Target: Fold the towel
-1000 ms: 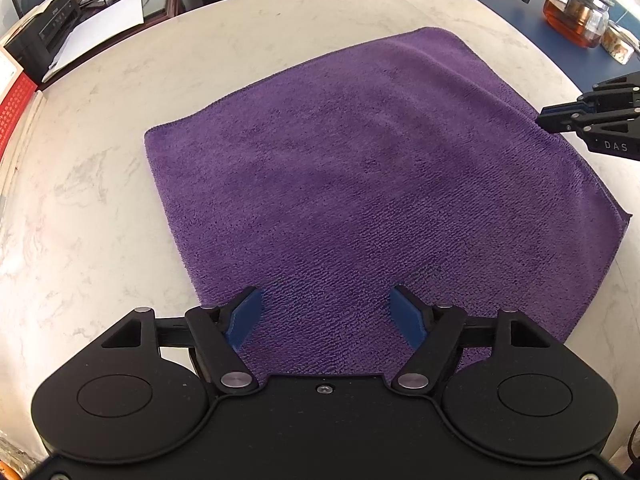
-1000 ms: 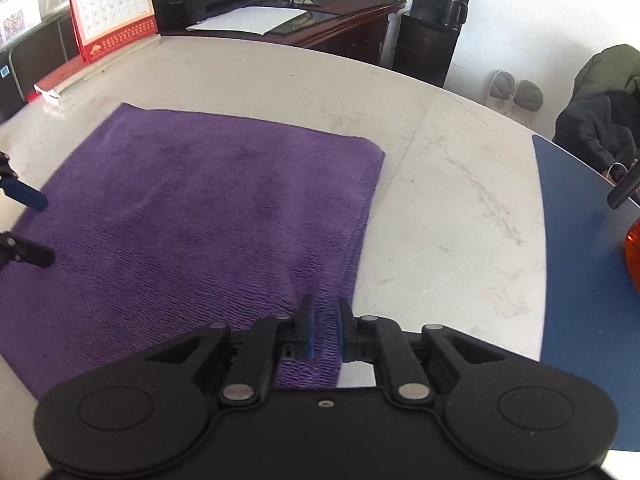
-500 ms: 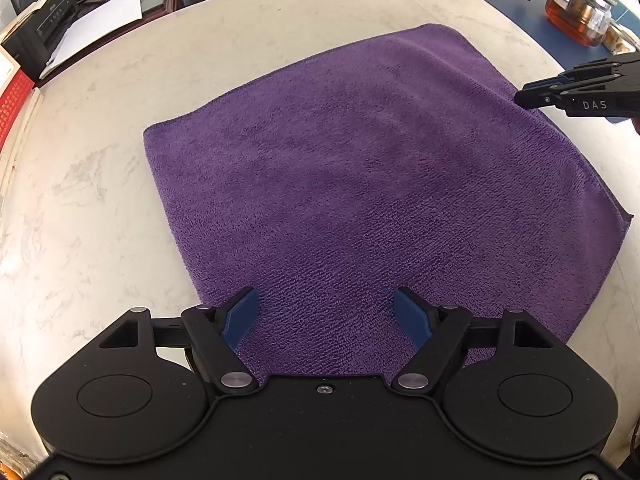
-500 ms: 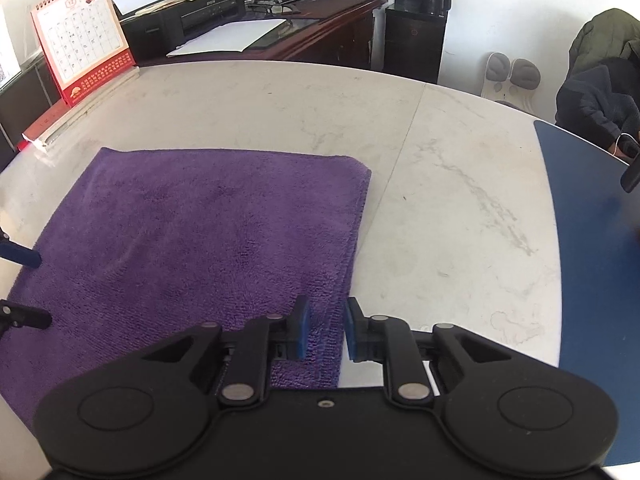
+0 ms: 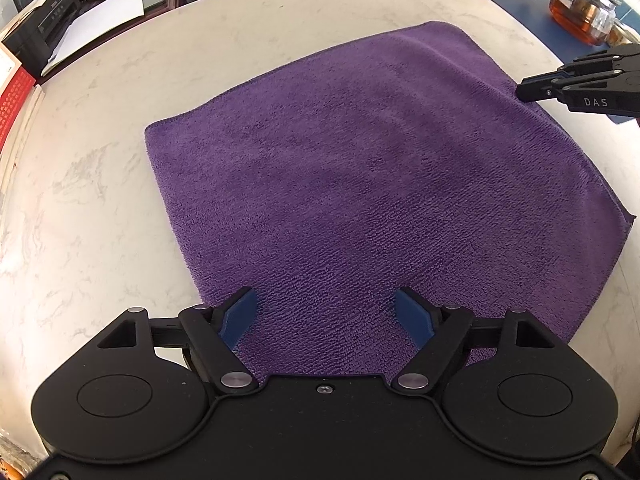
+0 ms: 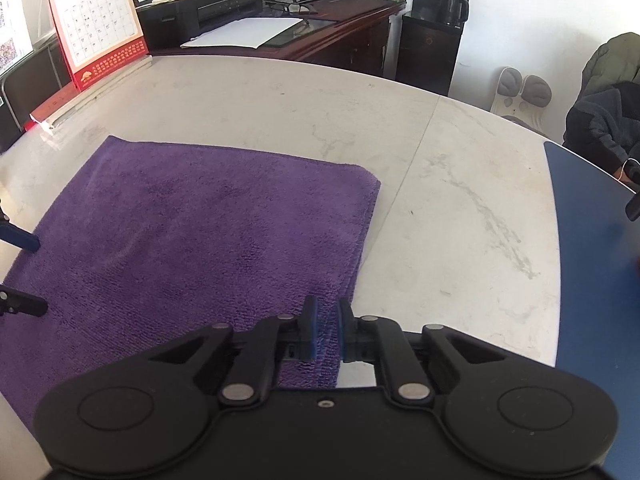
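A purple towel (image 5: 360, 184) lies flat on the marble table (image 5: 88, 168). My left gripper (image 5: 326, 312) hovers wide open over the towel's near edge, its blue pads (image 5: 240, 314) spread apart above the cloth. In the right wrist view the towel (image 6: 208, 248) fills the lower left, and my right gripper (image 6: 328, 328) has its fingers nearly together, with the towel's right-hand edge between them. The left wrist view shows that right gripper (image 5: 520, 90) at the towel's far right edge, low over the table. The left gripper's fingertips (image 6: 22, 240) show at the towel's left side.
A glass teapot (image 5: 580, 12) stands on a blue mat (image 6: 592, 260) at the table's right. A desk calendar (image 6: 96, 24) sits at the far left edge. A printer (image 6: 200, 12) and papers are on a desk beyond. A person in a dark jacket (image 6: 600, 128) sits at the right.
My right gripper's fingers have narrowed onto the towel's edge, and it has moved along that edge. The left gripper has stayed open over the near edge. The towel lies as before.
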A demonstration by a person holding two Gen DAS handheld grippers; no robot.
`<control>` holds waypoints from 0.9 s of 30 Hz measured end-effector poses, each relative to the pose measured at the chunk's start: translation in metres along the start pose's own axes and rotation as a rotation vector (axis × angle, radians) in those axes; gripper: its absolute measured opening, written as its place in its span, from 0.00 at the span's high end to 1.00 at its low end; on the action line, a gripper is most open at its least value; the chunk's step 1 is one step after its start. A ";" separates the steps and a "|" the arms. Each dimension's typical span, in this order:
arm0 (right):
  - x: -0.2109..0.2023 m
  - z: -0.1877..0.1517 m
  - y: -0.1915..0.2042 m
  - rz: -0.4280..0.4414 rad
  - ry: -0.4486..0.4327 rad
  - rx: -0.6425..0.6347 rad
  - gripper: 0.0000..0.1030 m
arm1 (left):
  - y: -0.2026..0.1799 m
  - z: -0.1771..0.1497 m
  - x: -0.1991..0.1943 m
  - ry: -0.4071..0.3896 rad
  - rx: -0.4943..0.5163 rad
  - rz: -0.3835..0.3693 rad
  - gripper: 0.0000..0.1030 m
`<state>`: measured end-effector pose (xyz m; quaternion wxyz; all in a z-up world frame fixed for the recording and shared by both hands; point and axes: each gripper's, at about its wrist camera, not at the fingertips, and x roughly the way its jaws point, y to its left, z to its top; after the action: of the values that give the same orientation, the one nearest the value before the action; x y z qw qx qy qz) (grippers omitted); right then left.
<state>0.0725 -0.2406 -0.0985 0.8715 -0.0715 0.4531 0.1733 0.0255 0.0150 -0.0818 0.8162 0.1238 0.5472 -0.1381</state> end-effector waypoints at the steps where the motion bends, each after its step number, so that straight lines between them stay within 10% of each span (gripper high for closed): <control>1: 0.000 0.000 0.000 0.002 0.000 -0.001 0.92 | 0.000 0.000 0.000 -0.001 0.001 0.001 0.24; 18: -0.015 0.009 -0.022 0.026 -0.042 0.042 0.98 | -0.003 -0.005 0.000 0.002 0.016 0.016 0.24; 27: -0.080 -0.052 -0.015 0.101 0.004 0.180 0.86 | -0.013 -0.003 -0.012 -0.031 0.045 0.006 0.26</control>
<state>-0.0038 -0.2876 -0.0641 0.8635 0.0298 0.4718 0.1757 0.0138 0.0049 -0.0727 0.8219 0.1418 0.5310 -0.1497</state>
